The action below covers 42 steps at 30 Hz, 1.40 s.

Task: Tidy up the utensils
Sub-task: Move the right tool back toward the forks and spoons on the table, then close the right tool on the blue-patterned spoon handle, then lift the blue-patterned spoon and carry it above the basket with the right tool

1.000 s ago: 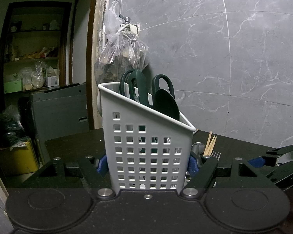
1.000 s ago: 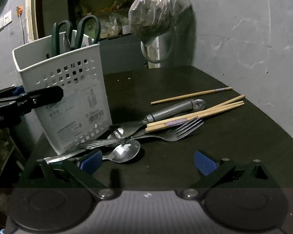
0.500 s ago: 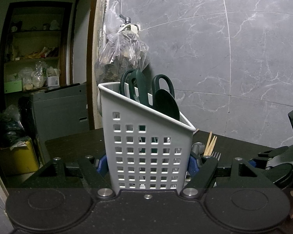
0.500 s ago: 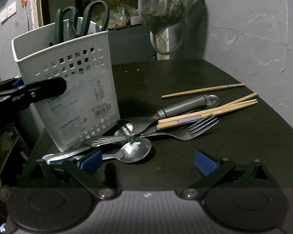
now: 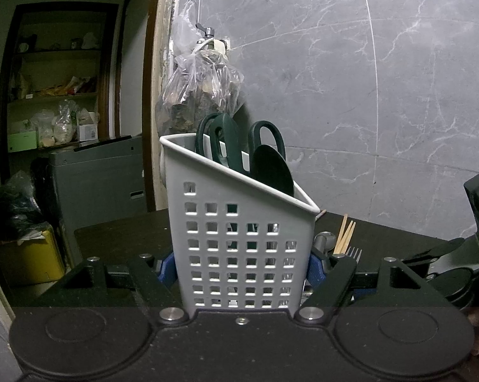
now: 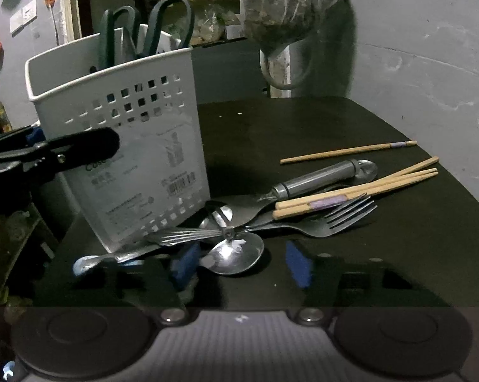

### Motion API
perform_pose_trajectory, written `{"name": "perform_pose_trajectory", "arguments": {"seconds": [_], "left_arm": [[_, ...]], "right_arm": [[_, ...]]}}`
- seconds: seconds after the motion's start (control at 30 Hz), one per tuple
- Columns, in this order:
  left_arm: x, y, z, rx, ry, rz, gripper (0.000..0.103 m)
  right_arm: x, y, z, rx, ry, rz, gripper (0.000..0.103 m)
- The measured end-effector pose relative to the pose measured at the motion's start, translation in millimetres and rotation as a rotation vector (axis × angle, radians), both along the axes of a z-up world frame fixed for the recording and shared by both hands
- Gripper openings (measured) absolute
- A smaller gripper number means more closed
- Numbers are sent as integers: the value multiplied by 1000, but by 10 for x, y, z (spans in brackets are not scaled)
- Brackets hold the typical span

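Beside one caddy [image 6: 118,146] held by left tongs [image 5: 241,270] — four chopsticks [image 6: 357,192], right tongs [image 6: 239,262] closing around one spoon [image 6: 236,253].

A white perforated caddy [image 6: 118,146] stands upright holding green-handled scissors [image 6: 147,28], while spoons [image 6: 236,251], a fork [image 6: 331,219] and wooden chopsticks [image 6: 360,187] lie jumbled at its four o'clock.

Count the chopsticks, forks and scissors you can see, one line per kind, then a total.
Chopsticks: 4
Forks: 2
Scissors: 1 pair, standing in the basket
Total: 7
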<state>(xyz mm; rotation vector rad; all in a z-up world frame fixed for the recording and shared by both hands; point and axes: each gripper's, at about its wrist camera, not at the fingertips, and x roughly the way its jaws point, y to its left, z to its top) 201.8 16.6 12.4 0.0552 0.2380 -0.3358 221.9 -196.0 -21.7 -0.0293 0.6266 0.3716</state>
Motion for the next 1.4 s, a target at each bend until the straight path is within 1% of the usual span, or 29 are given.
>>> {"name": "perform_pose_trajectory", "arguments": {"seconds": [0.03,0.07,0.1,0.13,0.2,0.37,0.53,0.73,0.87,1.0,1.1,1.17,1.3,1.4], "left_arm": [[-1,0,0,1,0,0,77],[0,1,-1,0,0,0,77],[2,3,-1,0,0,0,77],[4,2,0,0,0,0,77],[-1,1,-1,2,-1,0,77],[-2,2,-1,1,-1,-1,77],[3,5,1,1,-1,-1,77],[-4,11,-4,2,-1,-1,77],[-4,11,-4,1,-1,0,77],[-5,13,-5,2,-1,-1,77],[-5,12,-5,2,-1,-1,77],[12,38,-15,2,-1,-2,77],[11,38,-15,2,-1,-2,77],[14,41,-17,2,-1,-2,77]], "right_arm": [[-4,9,2,-2,-2,-4,44],[-5,16,1,-6,-4,-7,33],[-6,20,2,-10,-6,-12,26],[-6,15,3,-10,-6,-16,26],[-5,-16,6,5,-4,-21,19],[-53,-146,7,63,15,-40,13],[-153,-284,-2,108,29,-56,12],[-71,-432,-27,214,74,-55,15],[-58,-412,-30,203,67,-42,15],[-78,-359,-34,177,51,-39,10],[-108,-403,-32,223,46,-50,7],[-158,-443,10,246,17,-69,6],[-311,-500,160,263,-79,-94,4],[-439,-476,306,208,-169,-118,3]]}}
